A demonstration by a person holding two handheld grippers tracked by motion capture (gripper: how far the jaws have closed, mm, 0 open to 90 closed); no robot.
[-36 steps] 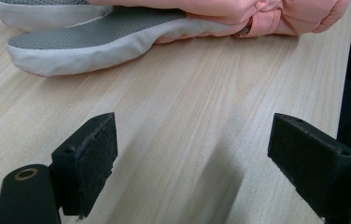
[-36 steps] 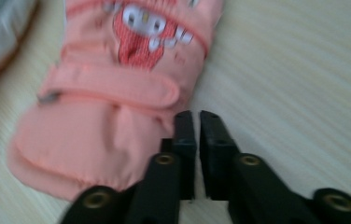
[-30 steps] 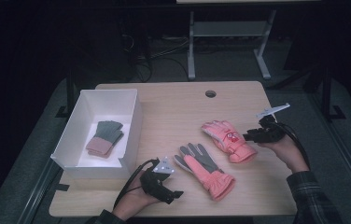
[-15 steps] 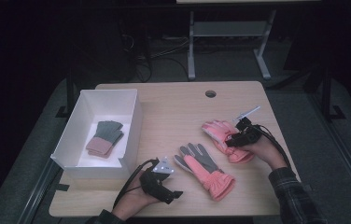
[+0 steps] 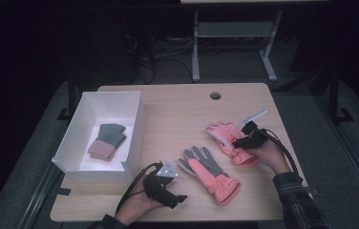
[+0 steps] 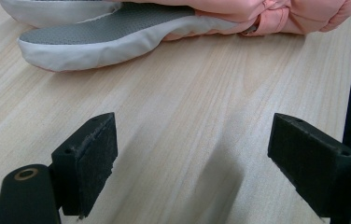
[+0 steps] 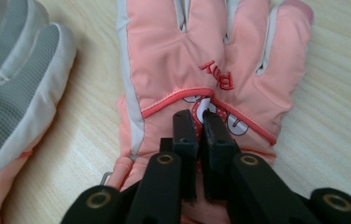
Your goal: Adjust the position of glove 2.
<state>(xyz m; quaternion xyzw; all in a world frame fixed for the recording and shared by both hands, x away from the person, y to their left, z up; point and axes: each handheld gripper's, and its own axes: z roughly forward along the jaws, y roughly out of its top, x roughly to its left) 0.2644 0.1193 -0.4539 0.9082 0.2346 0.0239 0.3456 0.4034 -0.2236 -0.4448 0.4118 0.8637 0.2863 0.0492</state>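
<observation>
High view: two pink ski gloves lie on the worktop (image 5: 177,109), right of centre. A white box (image 5: 137,119) sits at the left edge with a folded grey-and-pink knit pair (image 5: 107,141) inside.

Right claw (image 5: 235,142): I have it down on the back of the far glove (image 5: 225,138), towards the right edge. In the right gripper view the jaws have just been closing and now pinch a small fold of the glove's fabric just below the red piping, over the dotted patch (image 7: 200,112).

Left claw (image 5: 181,198): spread, nothing between the jaws. It rests low near the front edge, pointed at the near glove (image 5: 208,171). In the left gripper view bare wood lies between the pads and the glove's grey palm (image 6: 117,28) is a little way ahead, apart from them.

Step in hand (my reading): grasp of the far glove made, lift not yet begun. The box holding one pair already suggests the gloves go there.

Next move calls for: a gentle test lift first. The bite is only a pinch of the shell, and padded fabric could slip out. If it holds, carry it across the near glove without dragging on it.

Writing: red embroidered script on the back of the far glove, seen upside down in the right gripper view. It looks like "Baby", but I can't read it with certainty (image 7: 218,74). No other labels legible.
</observation>
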